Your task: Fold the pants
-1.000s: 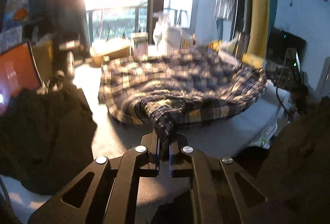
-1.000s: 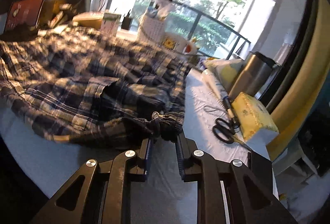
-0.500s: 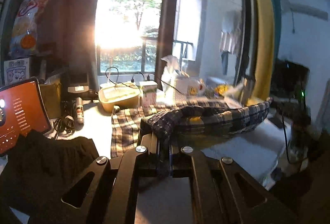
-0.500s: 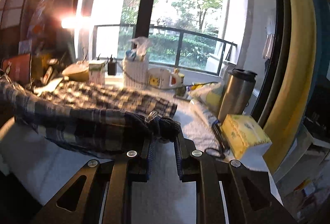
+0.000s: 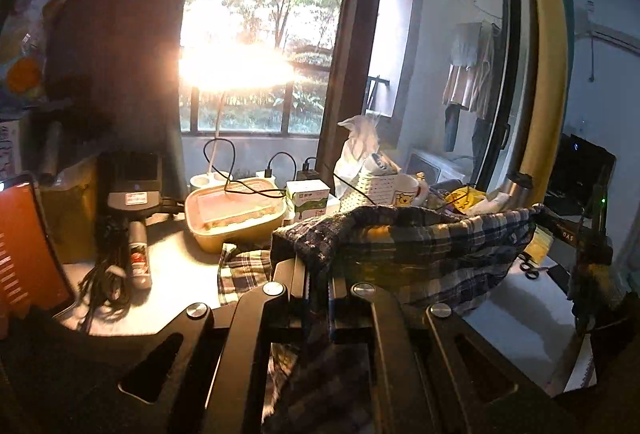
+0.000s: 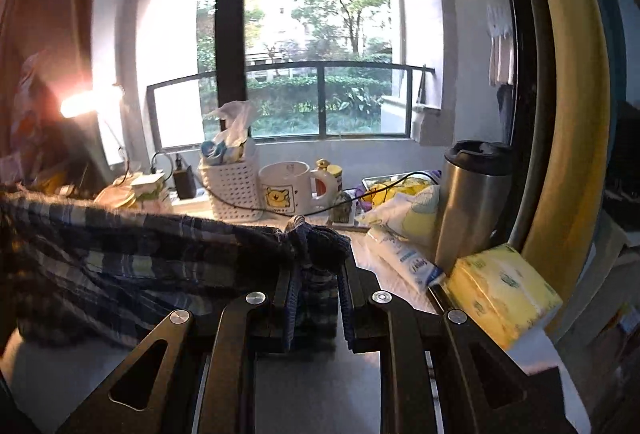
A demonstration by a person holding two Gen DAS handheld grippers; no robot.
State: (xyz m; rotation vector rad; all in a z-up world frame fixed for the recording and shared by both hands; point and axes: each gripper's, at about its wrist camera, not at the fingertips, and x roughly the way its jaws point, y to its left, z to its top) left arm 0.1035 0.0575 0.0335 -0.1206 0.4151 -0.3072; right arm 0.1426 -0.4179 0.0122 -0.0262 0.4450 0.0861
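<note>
1. While both grippers pinch the plaid pants (image 5: 432, 246) at opposite ends of one edge, the cloth hangs between them as a sagging band lifted above the white table (image 5: 528, 314).
2. On the left gripper (image 5: 318, 286), the jaws are pressed together on a dark bunched corner of the pants, and more plaid cloth drapes down over its frame toward the camera.
3. On the right gripper (image 6: 316, 286), the jaws clamp a gathered knot of fabric, seemingly the waistband with its drawstring, and the cloth stretches off to the left from there.
4. Part of the pants lies on the table (image 6: 400, 274) left of and below the left gripper, beside the tan container (image 5: 236, 218).
5. Judging by this, the step in hand is the carry-over: the held edge is raised, ready to be brought across the rest of the garment.
6. Next, both grippers should travel together and level, keeping the band taut, then lower the edge so it lines up with the cloth beneath.
7. Near the right gripper stand a mug (image 6: 286, 188), a steel tumbler (image 6: 472, 202) and a yellow tissue pack (image 6: 500, 290); the swinging cloth could catch them.
</note>
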